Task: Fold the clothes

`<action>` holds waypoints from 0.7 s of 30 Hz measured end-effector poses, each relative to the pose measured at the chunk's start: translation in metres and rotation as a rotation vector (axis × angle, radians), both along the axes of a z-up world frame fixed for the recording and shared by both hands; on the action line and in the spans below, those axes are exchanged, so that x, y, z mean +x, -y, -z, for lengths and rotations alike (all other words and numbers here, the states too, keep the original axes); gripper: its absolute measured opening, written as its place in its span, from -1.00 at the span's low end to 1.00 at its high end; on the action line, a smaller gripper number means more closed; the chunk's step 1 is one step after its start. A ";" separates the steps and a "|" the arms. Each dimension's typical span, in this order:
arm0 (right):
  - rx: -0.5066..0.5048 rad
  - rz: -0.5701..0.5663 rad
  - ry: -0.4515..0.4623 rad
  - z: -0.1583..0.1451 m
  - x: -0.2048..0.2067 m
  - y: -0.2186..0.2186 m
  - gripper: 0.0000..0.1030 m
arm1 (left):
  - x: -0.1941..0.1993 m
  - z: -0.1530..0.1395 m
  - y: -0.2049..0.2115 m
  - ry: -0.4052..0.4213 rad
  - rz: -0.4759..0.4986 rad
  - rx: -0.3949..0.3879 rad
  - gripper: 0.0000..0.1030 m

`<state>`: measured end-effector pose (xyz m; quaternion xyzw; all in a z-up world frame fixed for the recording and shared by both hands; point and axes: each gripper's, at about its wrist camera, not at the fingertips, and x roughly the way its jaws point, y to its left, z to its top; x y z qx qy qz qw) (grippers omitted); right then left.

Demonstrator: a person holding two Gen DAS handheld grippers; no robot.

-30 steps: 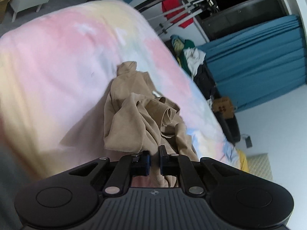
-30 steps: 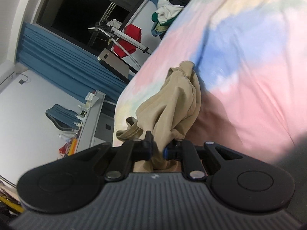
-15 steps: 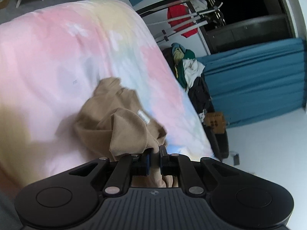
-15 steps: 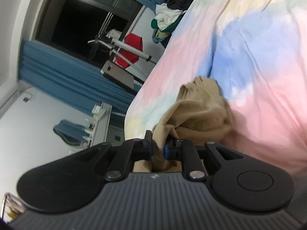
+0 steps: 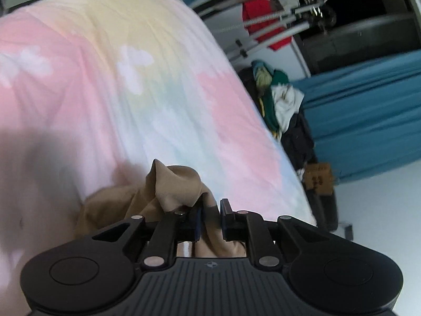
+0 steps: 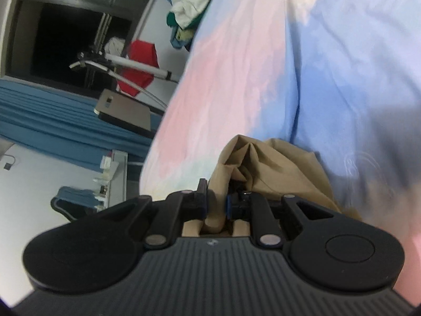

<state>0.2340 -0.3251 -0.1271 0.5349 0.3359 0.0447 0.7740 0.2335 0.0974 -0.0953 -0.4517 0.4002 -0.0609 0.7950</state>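
A tan garment [image 5: 168,184] is bunched up right in front of my left gripper [image 5: 210,210], which is shut on a fold of it. In the right wrist view the same tan garment [image 6: 265,163] is crumpled at my right gripper [image 6: 216,197], which is shut on another fold. Both grippers hold the cloth low over a bed with a pastel pink, blue and yellow cover [image 5: 131,79], which also shows in the right wrist view [image 6: 315,65]. Most of the garment is hidden under the grippers.
A pile of clothes [image 5: 279,100] lies beside the bed's far edge. A drying rack with a red garment [image 5: 260,18] stands by a dark window. Blue curtains [image 5: 368,110] hang along the wall. A white desk with a blue chair [image 6: 79,197] is in the right wrist view.
The garment has drawn in close to both grippers and bunched up; less of it is spread on the bed. Both views have shifted over the bed. Both grippers stay shut.
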 end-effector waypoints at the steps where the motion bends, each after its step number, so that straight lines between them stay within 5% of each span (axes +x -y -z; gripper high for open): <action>1: -0.003 -0.008 -0.006 0.006 0.004 0.000 -0.66 | 0.005 0.005 -0.001 0.000 0.011 0.008 -0.73; 4: -0.024 -0.045 0.021 0.013 0.010 -0.002 -0.53 | 0.008 0.008 -0.001 0.021 0.025 0.044 -0.64; 8: -0.064 -0.097 0.133 0.001 0.005 -0.010 0.28 | -0.004 -0.009 0.009 0.119 0.079 0.179 -0.16; 10: -0.153 -0.125 0.237 -0.015 -0.005 -0.020 0.31 | -0.014 -0.022 0.020 0.186 0.138 0.286 0.13; 15: -0.461 -0.225 0.444 -0.054 -0.026 -0.057 0.26 | -0.028 -0.033 0.051 0.294 0.270 0.590 0.22; 21: -0.732 -0.302 0.343 -0.038 0.002 -0.090 0.20 | -0.006 0.001 0.069 0.242 0.331 0.738 0.22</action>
